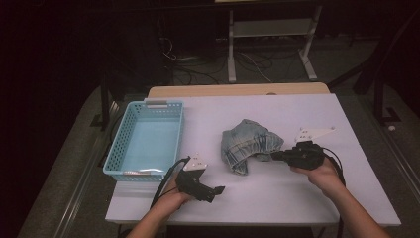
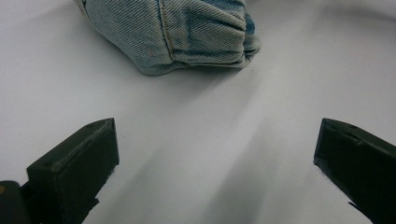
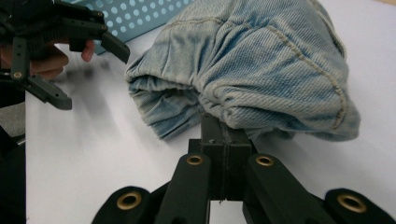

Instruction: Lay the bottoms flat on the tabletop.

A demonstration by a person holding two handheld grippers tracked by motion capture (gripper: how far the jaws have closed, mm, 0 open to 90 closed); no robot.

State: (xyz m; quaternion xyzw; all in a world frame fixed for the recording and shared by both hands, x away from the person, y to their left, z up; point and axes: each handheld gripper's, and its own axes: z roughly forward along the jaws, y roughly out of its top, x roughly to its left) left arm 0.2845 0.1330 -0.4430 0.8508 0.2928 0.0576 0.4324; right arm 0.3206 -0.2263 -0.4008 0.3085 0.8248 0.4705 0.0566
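A crumpled light-blue denim garment lies in the middle of the white table. My right gripper reaches it from the right. In the right gripper view its jaws are pressed together, and their tips go into a gathered fold of the denim, pinching the cloth. My left gripper is held near the front edge, left of the garment, open with nothing between its jaws. In the left gripper view its fingers stand wide apart above bare table, with the denim a short way ahead.
A light-blue perforated plastic basket stands at the table's left side; a corner of this basket appears behind the left gripper in the right gripper view. Beyond the table are a dark floor, cables and a white stand.
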